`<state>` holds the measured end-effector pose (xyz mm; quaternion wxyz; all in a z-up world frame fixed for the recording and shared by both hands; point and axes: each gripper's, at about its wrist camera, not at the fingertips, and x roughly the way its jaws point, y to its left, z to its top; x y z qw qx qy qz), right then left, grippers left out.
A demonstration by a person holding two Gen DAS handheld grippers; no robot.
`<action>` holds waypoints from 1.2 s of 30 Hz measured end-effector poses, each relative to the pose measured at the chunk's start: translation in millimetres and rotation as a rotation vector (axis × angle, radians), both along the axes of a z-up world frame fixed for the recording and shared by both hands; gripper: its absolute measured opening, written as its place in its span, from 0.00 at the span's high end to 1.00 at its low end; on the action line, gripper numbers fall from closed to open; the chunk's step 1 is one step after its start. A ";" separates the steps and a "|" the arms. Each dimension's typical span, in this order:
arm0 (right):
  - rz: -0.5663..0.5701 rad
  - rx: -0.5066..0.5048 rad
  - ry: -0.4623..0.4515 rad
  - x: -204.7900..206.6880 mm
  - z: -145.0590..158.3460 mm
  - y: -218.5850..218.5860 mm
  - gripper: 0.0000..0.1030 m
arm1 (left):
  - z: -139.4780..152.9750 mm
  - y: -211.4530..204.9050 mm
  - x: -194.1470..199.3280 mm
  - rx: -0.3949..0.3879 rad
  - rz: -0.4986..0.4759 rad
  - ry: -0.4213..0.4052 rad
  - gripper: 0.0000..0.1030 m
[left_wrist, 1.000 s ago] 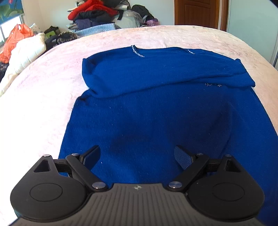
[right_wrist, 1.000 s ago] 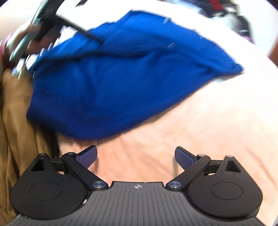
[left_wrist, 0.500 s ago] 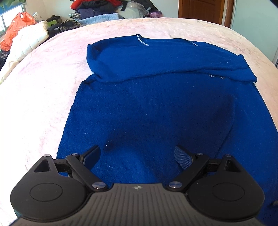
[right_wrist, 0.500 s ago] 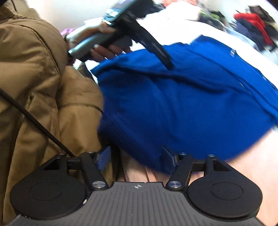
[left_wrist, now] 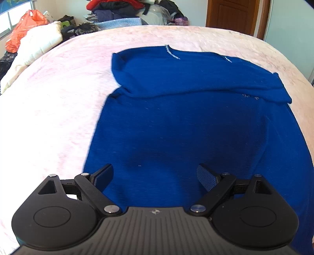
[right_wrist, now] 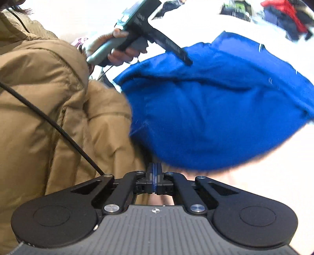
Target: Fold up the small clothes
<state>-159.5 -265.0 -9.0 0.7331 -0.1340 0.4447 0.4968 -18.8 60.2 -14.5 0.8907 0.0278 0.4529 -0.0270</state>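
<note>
A blue sweater lies flat on the pink bed, its sleeves folded across the chest near the collar. My left gripper is open and empty, hovering over the sweater's lower left part. It also shows in the right wrist view, held in a hand above the sweater. My right gripper is shut at the sweater's near hem corner; the fingertips are pressed together with the blue edge right at them.
The person's tan jacket fills the left of the right wrist view, with a black cable across it. Piled clothes, a white duvet and an orange bag lie beyond the bed. A wooden door stands at the back right.
My right gripper has closed from wide open to shut at the sweater's hem corner. My left gripper has drifted slightly left over the sweater and stayed open.
</note>
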 end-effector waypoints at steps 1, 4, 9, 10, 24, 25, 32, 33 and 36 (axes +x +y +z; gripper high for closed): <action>-0.025 0.020 -0.008 1.8 -0.4 -2.1 0.90 | 1.1 4.3 -1.8 0.004 0.003 -0.004 0.10; -0.073 0.065 -0.081 2.8 2.1 -2.4 0.50 | 5.1 21.1 -9.6 0.033 0.021 -0.022 0.10; -0.026 -0.041 -0.149 1.1 -4.0 12.2 0.39 | 12.3 62.3 -28.7 0.072 0.039 -0.033 0.10; -0.016 -0.074 -0.168 0.9 -5.2 16.6 0.39 | 13.3 72.1 -32.5 0.074 0.050 -0.031 0.10; 0.014 0.078 -0.141 11.6 9.6 36.2 0.94 | 8.2 109.0 -40.5 -0.039 0.110 0.029 0.10; -0.015 0.104 -0.147 11.2 21.1 25.9 0.94 | 10.6 106.3 -40.5 -0.044 0.097 0.022 0.10; -0.008 0.008 -0.059 -13.5 26.9 -2.6 0.93 | 7.6 100.2 -45.8 -0.043 0.021 0.017 0.10; -0.006 -0.014 -0.013 -13.1 15.0 -1.5 0.93 | 2.9 102.6 -45.7 -0.049 0.018 0.037 0.10; -0.013 -0.011 0.047 -9.8 -4.6 -1.7 0.84 | -11.0 108.6 -45.5 -0.116 0.011 0.089 0.10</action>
